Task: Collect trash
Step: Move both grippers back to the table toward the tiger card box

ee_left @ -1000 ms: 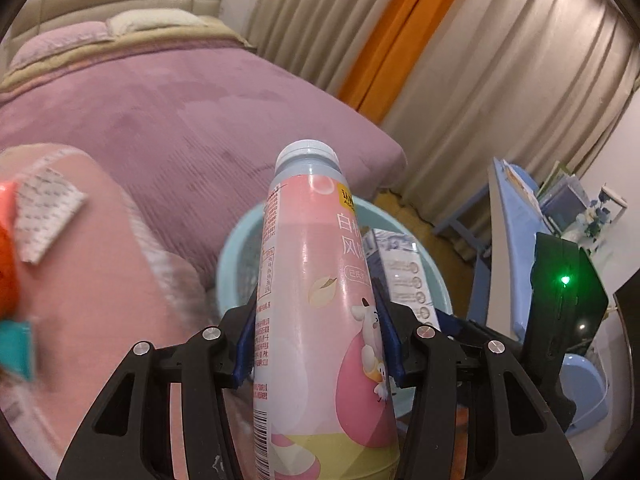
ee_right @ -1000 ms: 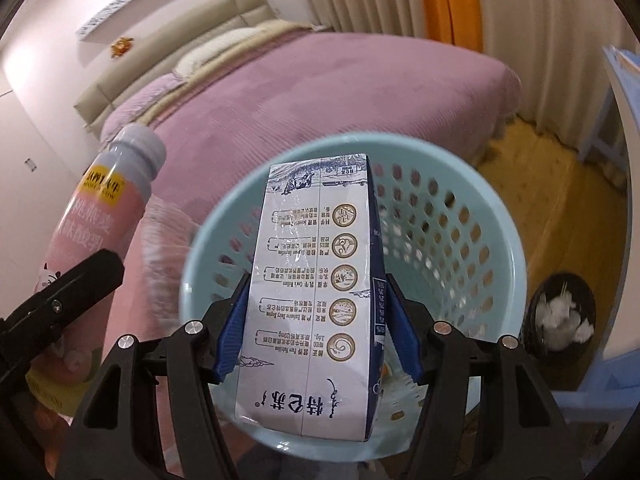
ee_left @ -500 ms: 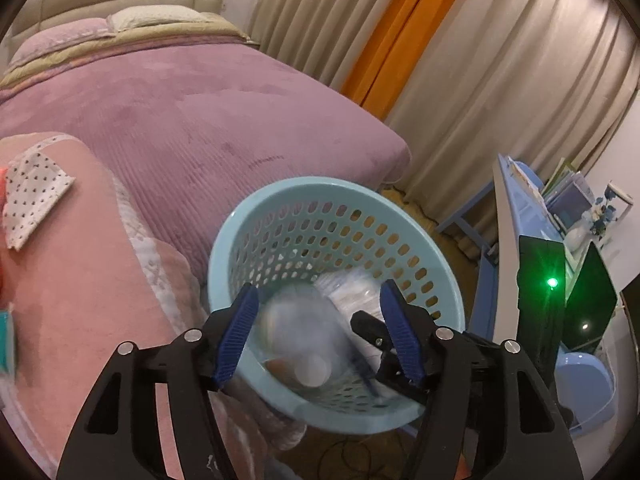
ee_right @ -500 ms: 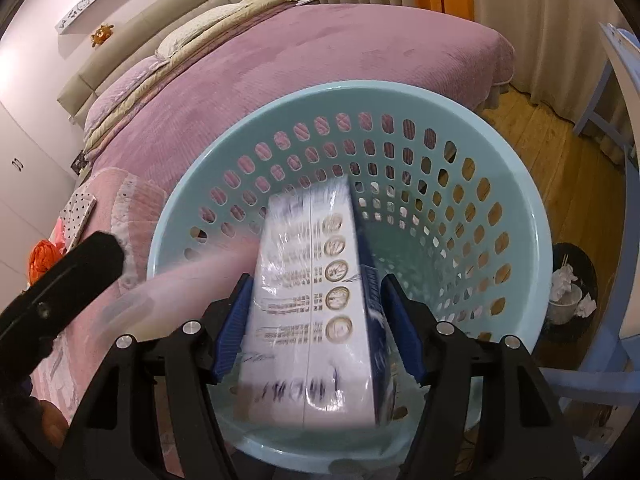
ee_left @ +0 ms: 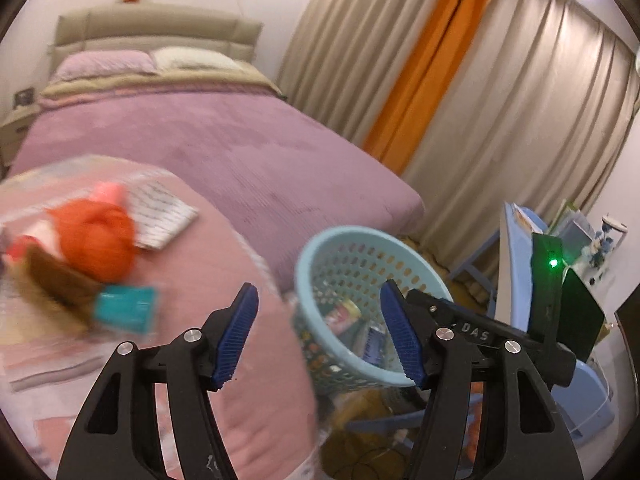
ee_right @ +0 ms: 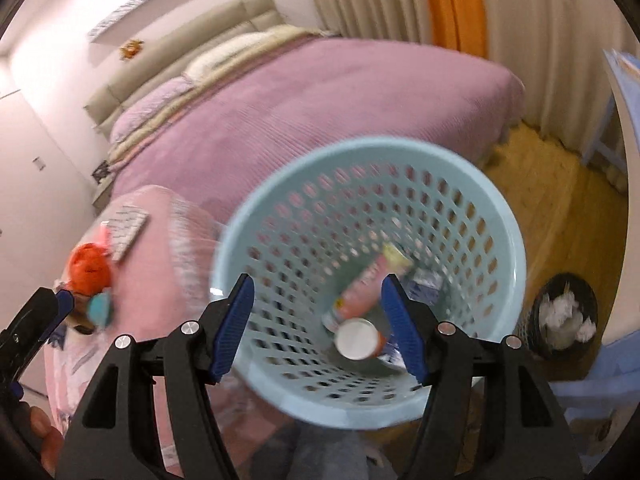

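Observation:
A light blue perforated basket (ee_right: 496, 216) stands beside the pink-covered surface; it also shows in the left wrist view (ee_left: 320, 248). Inside it lie a pink bottle (ee_right: 360, 300) with a white cap and a carton (ee_right: 426, 280), partly hidden. My right gripper (ee_right: 316, 328) is open and empty above the basket mouth. My left gripper (ee_left: 318, 336) is open and empty, left of the basket over the pink surface's edge. On the pink surface (ee_left: 208, 248) lie an orange bundle (ee_left: 96, 240), a teal box (ee_left: 126, 308), a brown object (ee_left: 56, 280) and a dotted cloth (ee_left: 160, 216).
A purple bed (ee_left: 224, 144) lies behind. A small black bin with white paper (ee_right: 564, 312) sits on the wooden floor at the right. A blue table (ee_left: 516, 260) and a black device with a green light (ee_left: 554, 264) stand right of the basket. Curtains hang behind.
Both grippers opened. The pink bottle dropped from the left gripper and the carton from the right into the basket. The left gripper has swung left toward the pink surface.

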A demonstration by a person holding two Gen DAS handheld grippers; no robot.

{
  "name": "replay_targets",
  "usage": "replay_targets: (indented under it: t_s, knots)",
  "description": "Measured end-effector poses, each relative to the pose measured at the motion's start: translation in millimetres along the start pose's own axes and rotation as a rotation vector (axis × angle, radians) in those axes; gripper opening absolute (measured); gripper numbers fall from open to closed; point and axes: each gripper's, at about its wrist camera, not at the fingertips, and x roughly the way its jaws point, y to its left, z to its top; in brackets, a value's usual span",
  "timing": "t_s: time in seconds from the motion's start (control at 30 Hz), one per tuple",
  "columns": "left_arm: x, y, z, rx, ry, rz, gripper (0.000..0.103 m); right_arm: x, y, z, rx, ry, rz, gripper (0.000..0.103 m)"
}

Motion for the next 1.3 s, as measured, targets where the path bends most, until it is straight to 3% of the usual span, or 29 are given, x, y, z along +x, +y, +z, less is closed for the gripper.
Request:
replay_targets:
  t_s: [0.2,0.37,0.53,0.63,0.9,1.17,1.3]
  knots:
    - [-72,28,-2,-0.017,-0.098,0.130,0.070,-32,62,-4,-0.114,-0.083,0.119,0.063]
    - [-126,67,-21,-0.084,-0.140,0.291,0.073,-41,104,-15,-0.185,-0.101,0.203,0.063]
    - [-166,104,-57,-0.150,-0.123,0.474,0.073,-33,147,-29,-0.254,-0.073,0.263,0.063]
    - [-182,125,-81,-0.193,-0.087,0.534,0.073,-26,168,-41,-0.292,-0.043,0.284,0.063]
    - [-198,157,-144,-0.295,0.039,0.587,0.073,-11,204,-70,-0.371,0.022,0.307,0.063]
    - [-177,191,-159,-0.404,0.106,0.436,0.077,-5,205,-77,-0.392,0.043,0.288,0.063]
    - [-167,200,-149,-0.404,0.112,0.435,0.077,3,197,-72,-0.371,0.063,0.275,0.063]
